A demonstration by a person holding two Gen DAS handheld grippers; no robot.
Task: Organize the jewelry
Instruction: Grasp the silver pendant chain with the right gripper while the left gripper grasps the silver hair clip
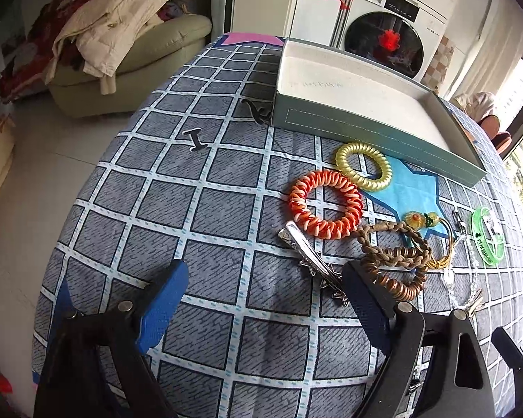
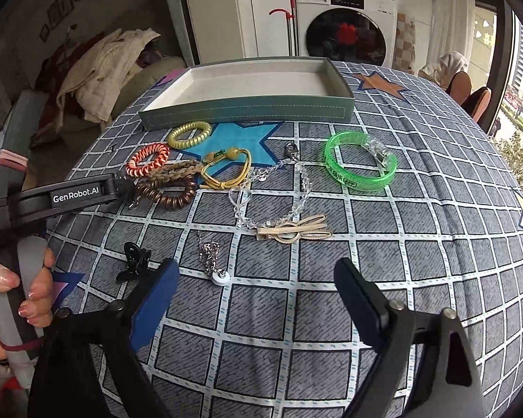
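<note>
"GenRobot.AI" on the left gripper [image 2: 122, 188]; washer [image 2: 345, 17] brand perhaps Panasonic.

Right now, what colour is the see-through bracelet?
Bright green. The bracelet shows best in the right wrist view.

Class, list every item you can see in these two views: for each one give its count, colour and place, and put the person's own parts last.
tray: 1, grey-green, white inside, empty, far side of the table
spiral hair tie: 1, yellow, just in front of the tray
twisted hair tie: 1, orange and white, left of the blue star
braided cord: 1, tan, beside the brown coil bracelet
bangle: 1, green, right of the pile
crystal bead chain: 1, clear, centre
hair clip: 1, beige, centre
claw clip: 1, black, near left
star clip: 1, silver
tablecloth: 1, grey grid
left gripper: open
right gripper: open
</note>
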